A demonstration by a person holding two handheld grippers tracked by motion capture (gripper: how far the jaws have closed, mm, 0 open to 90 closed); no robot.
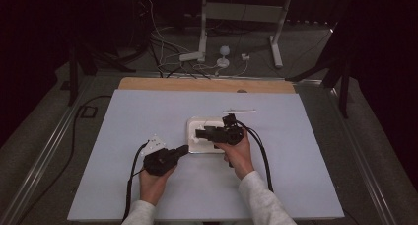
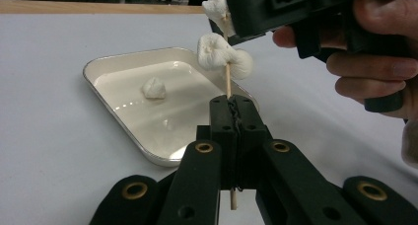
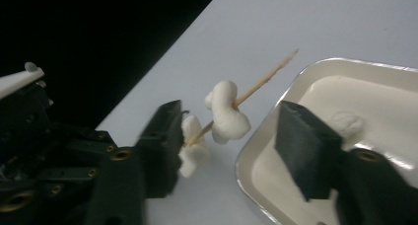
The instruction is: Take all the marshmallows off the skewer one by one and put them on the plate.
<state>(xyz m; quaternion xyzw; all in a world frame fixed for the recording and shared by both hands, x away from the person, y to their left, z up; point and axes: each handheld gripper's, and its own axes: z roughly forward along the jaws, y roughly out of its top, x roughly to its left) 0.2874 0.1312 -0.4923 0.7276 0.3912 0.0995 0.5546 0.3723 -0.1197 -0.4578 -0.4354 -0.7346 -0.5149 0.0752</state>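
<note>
skewer [image 2: 227, 82] tip hidden behind right claw [image 1: 198, 134] – marshmallow [image 2: 223, 53] blurred.

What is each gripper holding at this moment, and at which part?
The left gripper clamps the wooden skewer near its lower end, below the marshmallows. The right gripper is open, holding nothing.

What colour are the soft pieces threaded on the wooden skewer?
White pieces on the skewer; clearest in the left gripper view.
</note>
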